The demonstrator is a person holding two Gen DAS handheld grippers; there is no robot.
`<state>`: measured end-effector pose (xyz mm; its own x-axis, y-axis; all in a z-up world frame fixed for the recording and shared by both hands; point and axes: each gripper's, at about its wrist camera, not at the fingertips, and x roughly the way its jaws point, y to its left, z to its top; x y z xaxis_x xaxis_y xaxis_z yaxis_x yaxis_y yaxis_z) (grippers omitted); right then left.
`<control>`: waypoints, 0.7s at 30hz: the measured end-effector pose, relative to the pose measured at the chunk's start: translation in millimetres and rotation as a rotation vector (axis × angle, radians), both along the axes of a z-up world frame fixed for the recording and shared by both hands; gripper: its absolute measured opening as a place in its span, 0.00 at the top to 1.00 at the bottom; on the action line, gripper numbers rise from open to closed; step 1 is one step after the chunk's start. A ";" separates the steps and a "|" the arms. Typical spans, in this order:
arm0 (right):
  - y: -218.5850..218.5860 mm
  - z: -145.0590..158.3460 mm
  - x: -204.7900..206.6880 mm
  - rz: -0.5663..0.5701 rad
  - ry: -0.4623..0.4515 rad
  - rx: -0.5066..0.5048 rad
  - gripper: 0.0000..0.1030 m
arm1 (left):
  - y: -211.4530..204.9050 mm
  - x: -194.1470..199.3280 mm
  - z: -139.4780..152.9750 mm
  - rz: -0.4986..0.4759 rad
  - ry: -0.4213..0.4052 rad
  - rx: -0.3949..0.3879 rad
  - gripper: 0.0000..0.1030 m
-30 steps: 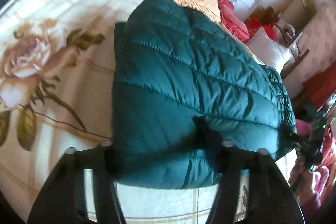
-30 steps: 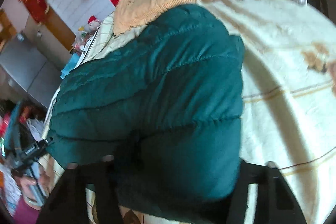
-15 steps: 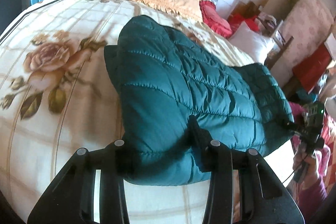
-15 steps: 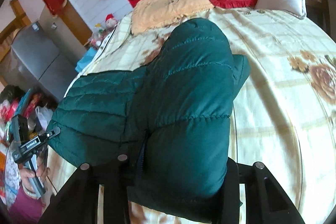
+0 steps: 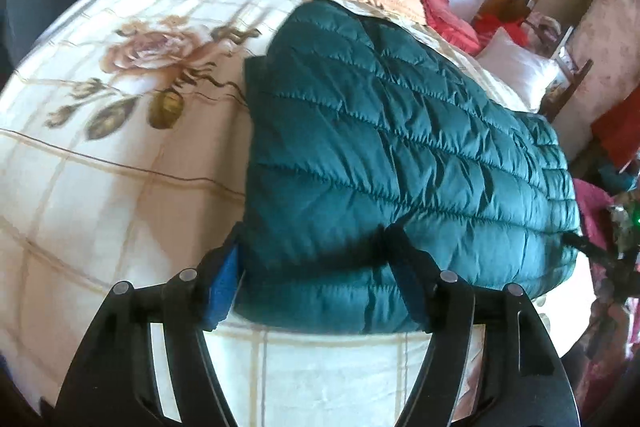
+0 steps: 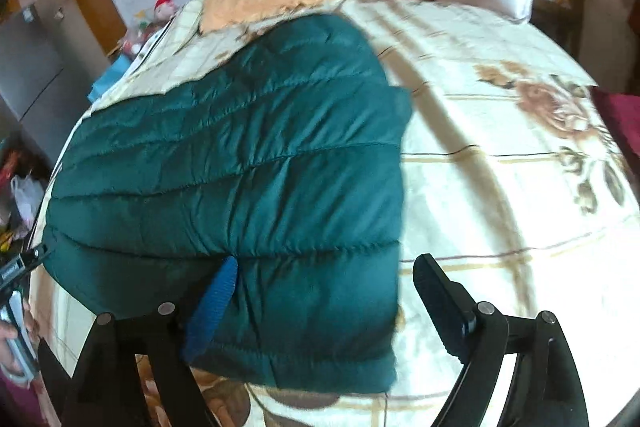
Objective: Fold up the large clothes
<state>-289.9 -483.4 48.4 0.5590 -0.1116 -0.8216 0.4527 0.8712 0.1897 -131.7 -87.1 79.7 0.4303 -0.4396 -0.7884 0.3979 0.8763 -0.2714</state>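
Folded teal down jacket [image 5: 400,155] lying on the floral bed [image 5: 120,187]: left gripper [image 5: 316,287] and right gripper [image 6: 324,303] are opening, releasing its near edge, ideally withdrawing without dragging the fold.

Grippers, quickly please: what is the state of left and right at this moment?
Left gripper: jaws opening, green puffer jacket edge between them, not clamped.
Right gripper: jaws opening, jacket edge between them, released.

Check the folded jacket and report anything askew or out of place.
The green jacket lies folded on the floral blanket, but a dark flap sticks out past the fold's far corner, also visible from the right wrist. Nothing looks spilled or damaged.
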 end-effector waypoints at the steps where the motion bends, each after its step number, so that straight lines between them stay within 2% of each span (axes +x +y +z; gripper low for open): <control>1: 1.1 2.9 -3.0 -0.006 0.001 -0.008 0.15 | 1.5 -5.3 5.4 0.019 -0.018 0.018 0.33; 8: 38.0 40.4 -29.3 -0.023 -0.059 -0.135 0.15 | -7.7 -47.8 35.5 0.056 -0.197 0.090 0.33; 12: 74.9 58.3 -33.5 0.017 -0.130 -0.153 0.15 | -22.9 -62.9 40.2 0.046 -0.232 0.088 0.33; 21: 144.3 66.2 -21.8 0.091 -0.178 -0.214 0.14 | -48.5 -92.4 49.2 0.046 -0.266 0.070 0.33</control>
